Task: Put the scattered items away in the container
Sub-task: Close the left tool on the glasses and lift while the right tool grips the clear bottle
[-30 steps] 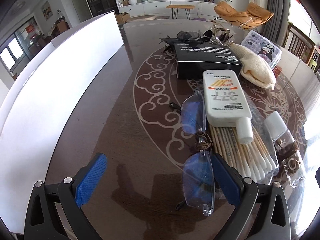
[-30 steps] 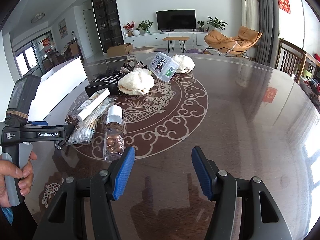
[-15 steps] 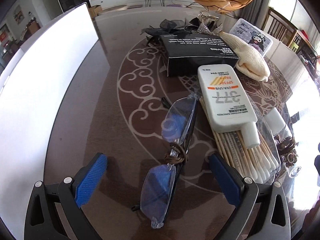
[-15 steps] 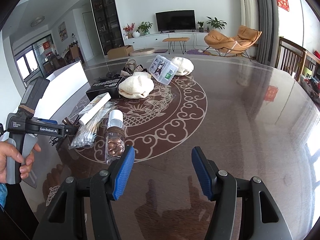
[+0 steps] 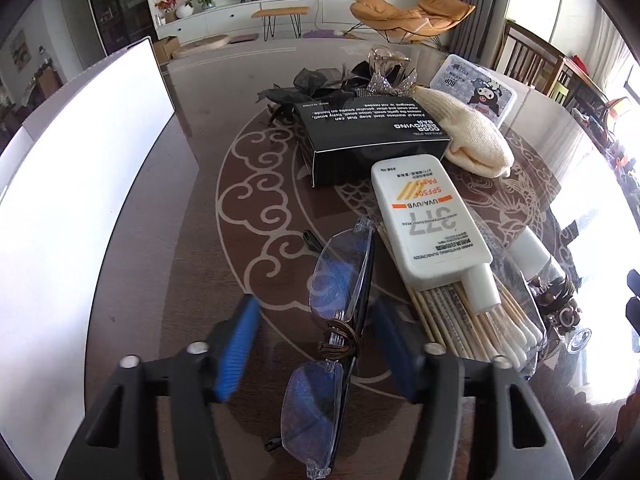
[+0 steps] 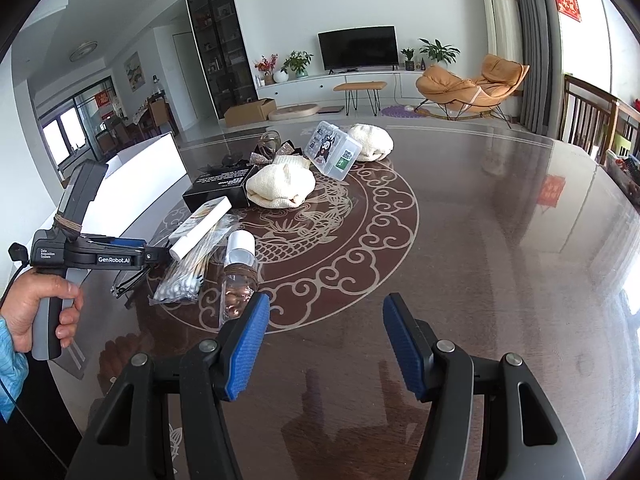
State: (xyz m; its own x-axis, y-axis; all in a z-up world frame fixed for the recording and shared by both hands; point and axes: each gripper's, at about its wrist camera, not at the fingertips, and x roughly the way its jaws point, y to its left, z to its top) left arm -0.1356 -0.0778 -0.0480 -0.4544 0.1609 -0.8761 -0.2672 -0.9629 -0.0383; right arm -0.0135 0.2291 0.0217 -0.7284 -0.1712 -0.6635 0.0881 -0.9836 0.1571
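Left view: left gripper (image 5: 316, 344) pads smeared by motion blur; jaws have just been closing with the glasses (image 5: 332, 344) between them, contact with the frame not readable. White container (image 5: 80, 184) blown out and cut off at the left edge. Bottle (image 5: 556, 292) half lost in window glare, cotton swabs (image 5: 480, 328) partly under the sunscreen tube (image 5: 428, 216). Right view: glasses (image 6: 128, 286) mostly hidden behind the left gripper (image 6: 154, 258), tips not visible. Sunscreen print too small to read.
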